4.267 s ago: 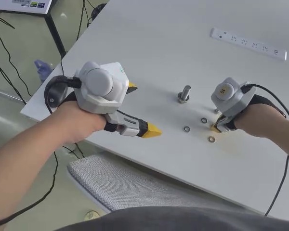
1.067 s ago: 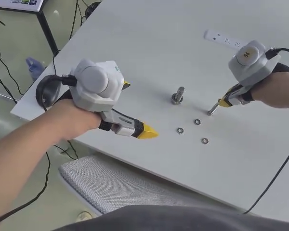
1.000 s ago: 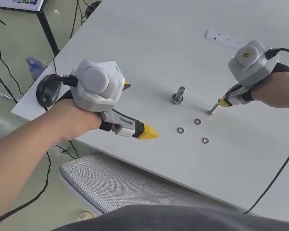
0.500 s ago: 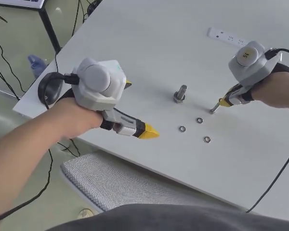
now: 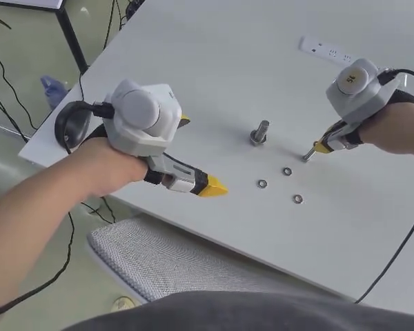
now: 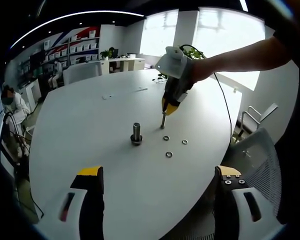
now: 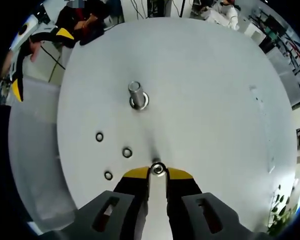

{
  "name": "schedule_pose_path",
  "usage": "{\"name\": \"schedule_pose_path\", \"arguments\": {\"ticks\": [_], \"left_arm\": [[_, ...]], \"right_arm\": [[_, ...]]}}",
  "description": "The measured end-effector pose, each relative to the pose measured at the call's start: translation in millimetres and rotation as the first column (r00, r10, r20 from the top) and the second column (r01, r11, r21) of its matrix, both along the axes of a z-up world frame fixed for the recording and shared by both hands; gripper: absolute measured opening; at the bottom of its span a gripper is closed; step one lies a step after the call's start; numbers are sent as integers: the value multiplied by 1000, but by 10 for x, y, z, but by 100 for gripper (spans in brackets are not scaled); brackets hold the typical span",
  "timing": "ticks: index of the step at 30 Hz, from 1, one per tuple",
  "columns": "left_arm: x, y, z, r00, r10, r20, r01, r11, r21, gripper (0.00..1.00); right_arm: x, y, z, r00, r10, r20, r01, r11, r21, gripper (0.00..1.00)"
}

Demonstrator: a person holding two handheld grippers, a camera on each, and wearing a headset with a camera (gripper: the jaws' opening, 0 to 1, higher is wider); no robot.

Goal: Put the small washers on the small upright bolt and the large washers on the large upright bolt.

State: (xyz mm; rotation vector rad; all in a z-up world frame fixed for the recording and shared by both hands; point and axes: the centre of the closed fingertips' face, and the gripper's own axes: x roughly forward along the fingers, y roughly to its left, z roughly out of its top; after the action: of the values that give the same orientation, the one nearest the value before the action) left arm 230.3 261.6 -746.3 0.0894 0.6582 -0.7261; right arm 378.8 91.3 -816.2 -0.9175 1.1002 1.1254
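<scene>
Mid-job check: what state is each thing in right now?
left hand-held gripper: open, empty.
right hand-held gripper: shut on held washer.
held washer: pinched, at top of small bolt.
small bolt: upright.
large bolt: upright, untouched.
loose washers: three, lying flat, on no bolt.

We log an open-plan office: white meeting table [image 5: 214,62], power strip [image 5: 328,51], mesh chair [image 5: 172,265], bin shelves [image 6: 82,44], large windows [image 6: 157,35].

Quick count: two bolts, a big bolt [image 5: 259,132] and a small bolt [image 5: 308,154] just right of it. Three loose washers [image 5: 262,184] [image 5: 287,171] [image 5: 298,199] sit nearer me than the big bolt. One power strip [image 5: 326,51] lies well beyond it.
</scene>
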Motion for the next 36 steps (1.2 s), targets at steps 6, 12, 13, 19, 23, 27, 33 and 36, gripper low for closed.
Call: {"name": "schedule_pose_path", "arguments": {"ticks": [6, 12, 13, 19, 23, 27, 33, 36], "left_arm": [[-6, 2, -11, 1000, 0, -5, 0, 1000, 0, 91], [-1, 4, -4, 1000, 0, -4, 0, 1000, -1, 90], [2, 6, -3, 1000, 0, -4, 0, 1000, 0, 90], [12, 23, -5, 1000, 0, -7, 0, 1000, 3, 90], [12, 38, -14, 1000, 1, -12, -1, 1000, 6, 89], [11, 44, -11, 1000, 1, -15, -1, 1000, 4, 89], [13, 68, -20, 1000, -1, -19, 1, 1000, 8, 88], [3, 77, -40, 1000, -2, -25, 3, 1000, 12, 88]], "right_arm": [[0, -4, -43, 1000, 5, -2, -5, 1000, -5, 12], [-9, -5, -82, 1000, 7, -5, -7, 1000, -10, 12], [0, -9, -97, 1000, 11, -4, -11, 1000, -13, 12], [-28, -8, -125, 1000, 20, 1, -20, 1000, -19, 12], [-28, 1, -170, 1000, 24, 4, -24, 1000, -15, 13], [-39, -4, -204, 1000, 24, 4, -24, 999, -21, 13], [-44, -3, -255, 1000, 22, 2, -22, 999, -24, 13], [-51, 9, -276, 1000, 23, 4, -23, 999, -25, 13]]}}
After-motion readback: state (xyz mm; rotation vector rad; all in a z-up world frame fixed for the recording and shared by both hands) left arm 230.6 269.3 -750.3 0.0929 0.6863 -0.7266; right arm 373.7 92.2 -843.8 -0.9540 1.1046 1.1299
